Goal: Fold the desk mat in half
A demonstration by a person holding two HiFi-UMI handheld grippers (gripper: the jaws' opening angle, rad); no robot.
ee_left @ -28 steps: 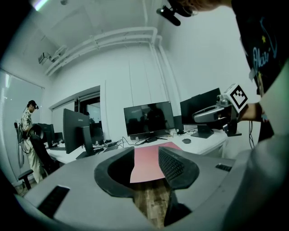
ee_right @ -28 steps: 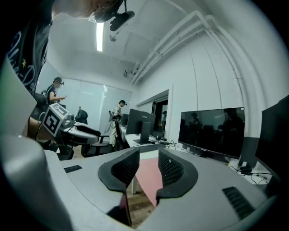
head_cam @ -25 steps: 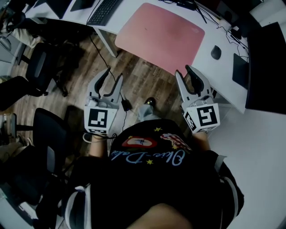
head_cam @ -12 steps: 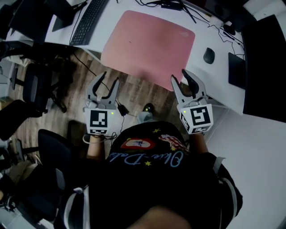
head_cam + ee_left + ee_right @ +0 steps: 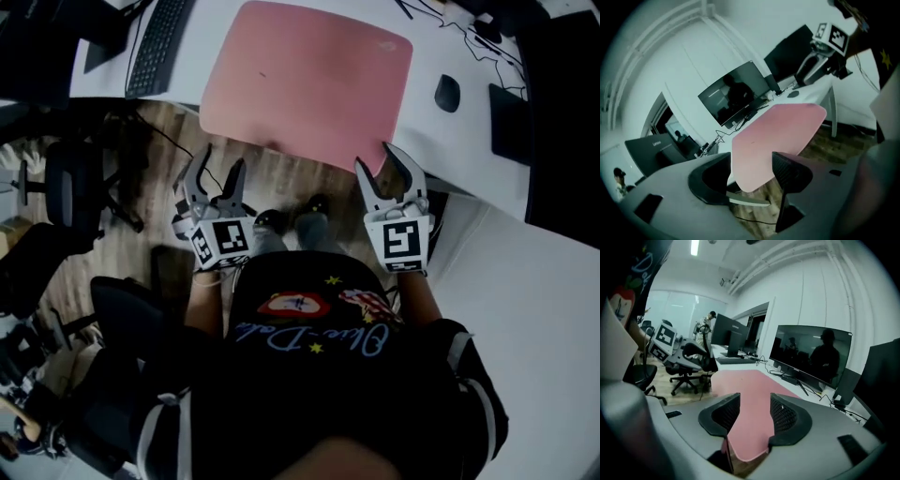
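The pink desk mat (image 5: 309, 80) lies flat on the white desk (image 5: 441, 159), its near edge overhanging the desk's front. In the head view my left gripper (image 5: 217, 172) hovers over the floor just short of the mat's near left corner, jaws opening, nothing between them. My right gripper (image 5: 379, 166) sits at the mat's near right corner, jaws also opening, pads not pressing on it. The left gripper view shows the mat (image 5: 773, 133) beyond the left gripper (image 5: 750, 174). In the right gripper view the mat (image 5: 750, 397) runs off ahead of the right gripper (image 5: 754, 417).
A black keyboard (image 5: 155, 42) lies left of the mat and a black mouse (image 5: 447, 92) to its right. A dark monitor (image 5: 811, 352) stands at the desk's back. Office chairs (image 5: 70, 178) stand on the wooden floor at the left.
Both grippers have moved forward to the mat's near edge, and their jaws stand wider than before. The mat lies flat as it did.
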